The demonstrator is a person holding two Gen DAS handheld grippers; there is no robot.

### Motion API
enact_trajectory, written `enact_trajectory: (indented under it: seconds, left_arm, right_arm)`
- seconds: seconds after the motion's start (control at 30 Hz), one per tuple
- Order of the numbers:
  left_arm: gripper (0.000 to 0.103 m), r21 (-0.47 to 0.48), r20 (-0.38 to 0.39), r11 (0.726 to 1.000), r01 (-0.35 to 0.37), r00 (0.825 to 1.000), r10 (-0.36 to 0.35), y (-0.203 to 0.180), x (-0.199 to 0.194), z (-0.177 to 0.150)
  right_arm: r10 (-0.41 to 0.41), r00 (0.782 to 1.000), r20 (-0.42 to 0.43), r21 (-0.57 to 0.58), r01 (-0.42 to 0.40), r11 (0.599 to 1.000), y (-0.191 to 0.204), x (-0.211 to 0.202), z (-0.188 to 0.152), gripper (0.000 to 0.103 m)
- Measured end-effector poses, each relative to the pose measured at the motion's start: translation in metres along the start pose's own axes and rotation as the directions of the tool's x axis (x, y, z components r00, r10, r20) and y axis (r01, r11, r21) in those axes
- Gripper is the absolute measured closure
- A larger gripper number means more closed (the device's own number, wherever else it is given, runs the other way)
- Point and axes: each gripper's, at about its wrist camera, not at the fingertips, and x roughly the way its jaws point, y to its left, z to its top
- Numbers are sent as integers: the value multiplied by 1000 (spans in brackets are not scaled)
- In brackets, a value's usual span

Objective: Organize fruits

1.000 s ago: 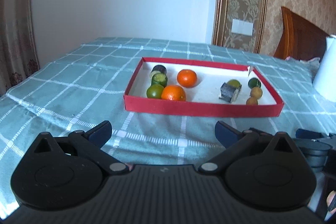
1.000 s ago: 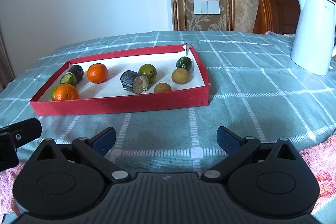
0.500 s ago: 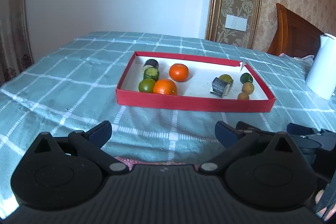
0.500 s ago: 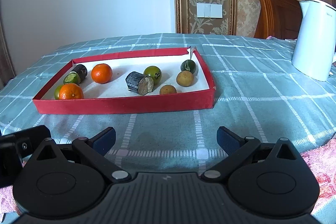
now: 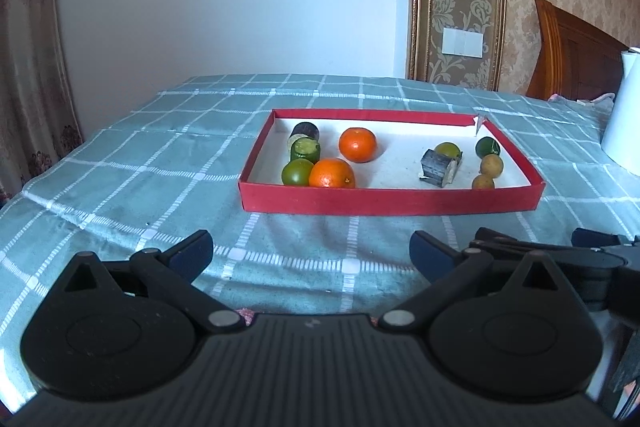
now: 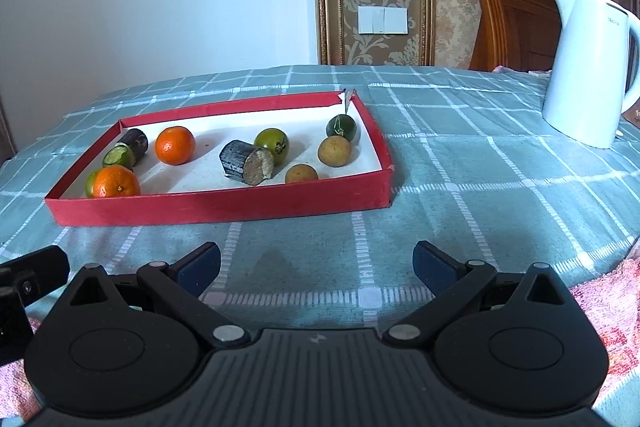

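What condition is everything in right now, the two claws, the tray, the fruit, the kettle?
Left gripper: open, empty.
Right gripper: open, empty.
Red tray: on the cloth, holding fruit.
Oranges: whole, in the tray.
Dark cut piece: lying on its side.
White kettle: upright.

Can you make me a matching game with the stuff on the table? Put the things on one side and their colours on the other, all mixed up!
Things:
1. tray
2. kettle
3. cut log piece
4. tablecloth

Colours:
A. white
B. teal with white checks
C. red outside, white inside
D. dark bark, pale cut end

Pairs: 1-C, 2-A, 3-D, 4-B
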Motion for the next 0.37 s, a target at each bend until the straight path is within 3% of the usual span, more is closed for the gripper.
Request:
enact_trajectory:
  seconds: [0.17,0.37]
  left_arm:
    - [0,0,-11,1000,18,1000,-18,-1,1,0]
    - [0,69,18,998,1,1000,-2,-11,-2,-4]
  right_arm:
    - [4,1000,2,-6,-4,1000,2,-1,-1,0]
    - [-11,1000,13,-6,11,1000,2,-1,-1,0]
